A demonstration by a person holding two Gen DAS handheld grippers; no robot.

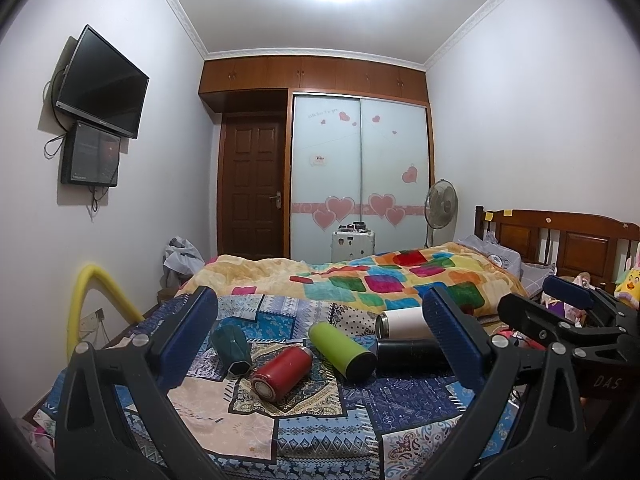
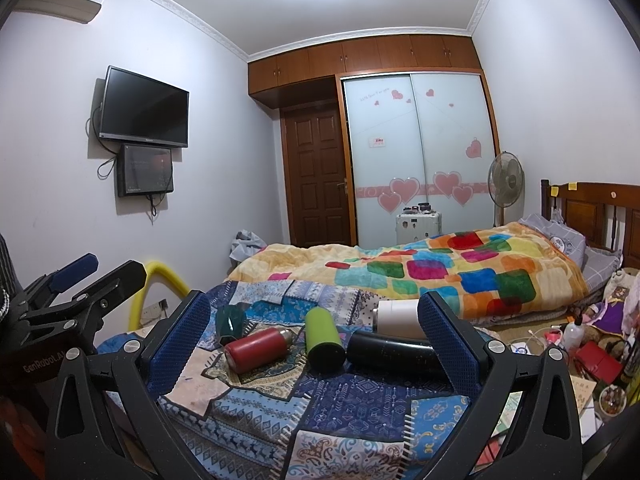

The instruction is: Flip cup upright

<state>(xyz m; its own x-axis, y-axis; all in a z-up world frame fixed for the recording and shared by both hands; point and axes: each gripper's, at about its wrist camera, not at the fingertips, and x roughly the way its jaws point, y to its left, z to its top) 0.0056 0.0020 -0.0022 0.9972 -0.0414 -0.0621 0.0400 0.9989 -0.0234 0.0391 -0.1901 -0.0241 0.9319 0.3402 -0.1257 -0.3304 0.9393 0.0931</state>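
Five flasks, among them a red flask (image 1: 282,372) and a green flask (image 1: 342,350), are laid sideways on the patchwork bedspread (image 1: 320,432), none yet righted. Left tongs (image 1: 320,340) and right tongs (image 2: 316,340) are held wide and empty, presumably readied for approach.

Home bedroom, bed (image 1: 400,280), sliding wardrobe (image 1: 360,160), wall television (image 1: 102,82)

Both wrist views face wardrobe (image 1: 360,168), low over shared bed (image 2: 360,400).
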